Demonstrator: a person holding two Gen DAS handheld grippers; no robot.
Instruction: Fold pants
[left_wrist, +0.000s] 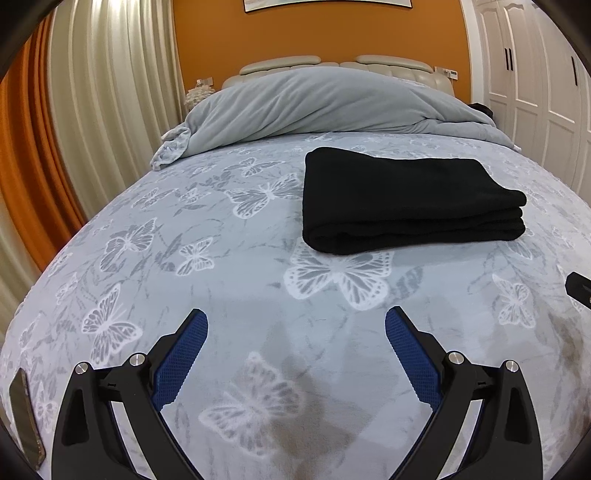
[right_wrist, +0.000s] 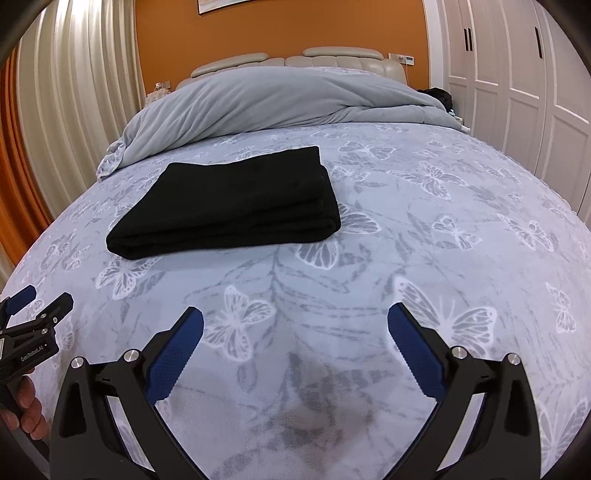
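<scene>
The black pants (left_wrist: 406, 199) lie folded into a flat, layered rectangle on the butterfly-print bed cover (left_wrist: 221, 280). In the right wrist view the folded pants (right_wrist: 229, 206) sit left of centre. My left gripper (left_wrist: 296, 325) hovers open over the cover, well short of the pants, with nothing between its blue pads. My right gripper (right_wrist: 295, 321) is also open and empty, back from the pants. The left gripper (right_wrist: 40, 295) shows at the left edge of the right wrist view, held by a hand (right_wrist: 27, 406). A black tip of the right gripper (left_wrist: 580, 286) peeks in at the right edge.
A bunched grey duvet (left_wrist: 325, 103) lies across the head of the bed before a cream headboard (left_wrist: 332, 62). Curtains (left_wrist: 92, 92) hang to the left, white wardrobe doors (right_wrist: 517, 74) stand to the right. A phone-like object (left_wrist: 26, 417) lies at the bed's near left edge.
</scene>
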